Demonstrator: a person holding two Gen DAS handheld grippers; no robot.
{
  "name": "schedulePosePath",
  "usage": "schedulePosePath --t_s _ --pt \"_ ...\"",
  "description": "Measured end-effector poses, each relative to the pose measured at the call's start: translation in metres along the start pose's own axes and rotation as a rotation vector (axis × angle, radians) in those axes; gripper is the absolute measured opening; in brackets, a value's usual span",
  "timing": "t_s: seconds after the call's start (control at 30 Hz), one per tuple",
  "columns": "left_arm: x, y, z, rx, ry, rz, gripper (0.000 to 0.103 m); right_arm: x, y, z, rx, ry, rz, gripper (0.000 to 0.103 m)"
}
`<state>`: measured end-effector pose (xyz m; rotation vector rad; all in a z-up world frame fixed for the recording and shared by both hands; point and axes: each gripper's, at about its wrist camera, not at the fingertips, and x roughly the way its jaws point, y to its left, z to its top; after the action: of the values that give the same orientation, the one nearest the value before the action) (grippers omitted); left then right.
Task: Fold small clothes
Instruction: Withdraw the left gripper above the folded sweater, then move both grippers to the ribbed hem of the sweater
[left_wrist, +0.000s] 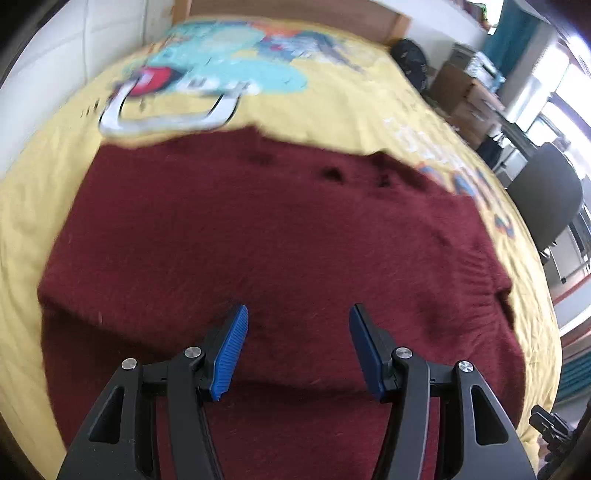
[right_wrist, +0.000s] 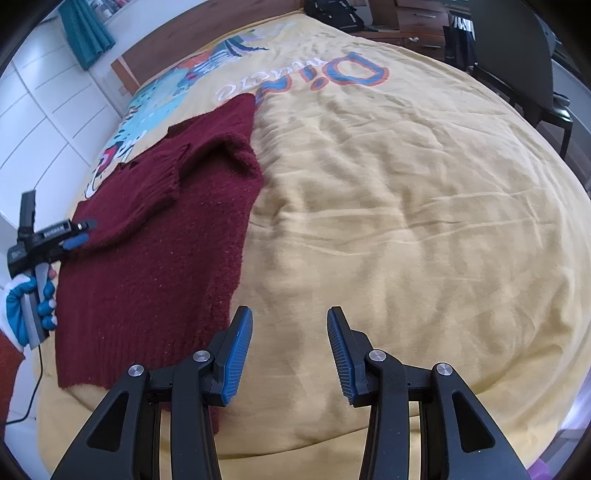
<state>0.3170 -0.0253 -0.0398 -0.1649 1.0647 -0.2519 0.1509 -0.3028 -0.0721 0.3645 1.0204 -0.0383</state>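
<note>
A dark red knitted sweater (left_wrist: 258, 236) lies spread on the yellow bed cover, one sleeve folded across its body (right_wrist: 162, 173). My left gripper (left_wrist: 298, 314) hovers over the sweater's lower half, jaws open, nothing between the blue pads. The right wrist view shows the same left gripper (right_wrist: 75, 236) at the sweater's left edge, held by a gloved hand (right_wrist: 26, 306). My right gripper (right_wrist: 290, 314) hangs open above bare yellow cover, just right of the sweater's hem edge (right_wrist: 221, 325).
The yellow cover (right_wrist: 406, 221) carries a cartoon print (left_wrist: 229, 70) and lettering (right_wrist: 332, 74) toward the headboard. A black chair (left_wrist: 543, 206), cardboard boxes (left_wrist: 461, 96) and a dark bag (left_wrist: 410, 59) stand beside the bed. White wall panels (right_wrist: 48, 110) run along the far side.
</note>
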Motion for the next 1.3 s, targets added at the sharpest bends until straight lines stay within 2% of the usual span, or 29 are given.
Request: schedulePosePath --t_s 0.07,0.2,0.33,0.4,0.5,0.73,0.97,1.3 --pt "-0.001 0.004 -0.006 0.018 0.014 -0.005 0.051 0.001 0.003 0.0 -0.005 0.001 0.001 0.044" --pt "-0.019 0.006 -0.006 0.028 -0.034 -0.027 0.051 0.0 0.009 0.002 -0.017 -0.001 0.004 0.044" --pt "-0.035 0.031 0.006 -0.021 -0.106 0.065 0.052 -0.002 0.012 0.004 -0.026 -0.005 0.004 0.044" --pt "-0.033 0.046 0.009 -0.047 -0.099 0.132 0.057 -0.002 0.012 0.003 -0.025 -0.005 0.006 0.044" --pt "-0.025 0.061 0.002 -0.058 -0.039 0.175 0.057 -0.005 0.013 0.003 -0.029 -0.005 0.007 0.044" --pt "-0.056 0.063 -0.012 -0.067 -0.071 0.154 0.057 -0.019 0.018 0.006 -0.04 -0.035 0.015 0.044" --pt "-0.113 0.076 -0.027 -0.103 -0.125 0.163 0.057 -0.037 0.028 0.001 -0.058 -0.061 0.048 0.044" --pt "-0.178 0.1 -0.092 -0.163 -0.122 0.184 0.059 -0.057 0.033 -0.021 -0.066 -0.076 0.089 0.045"
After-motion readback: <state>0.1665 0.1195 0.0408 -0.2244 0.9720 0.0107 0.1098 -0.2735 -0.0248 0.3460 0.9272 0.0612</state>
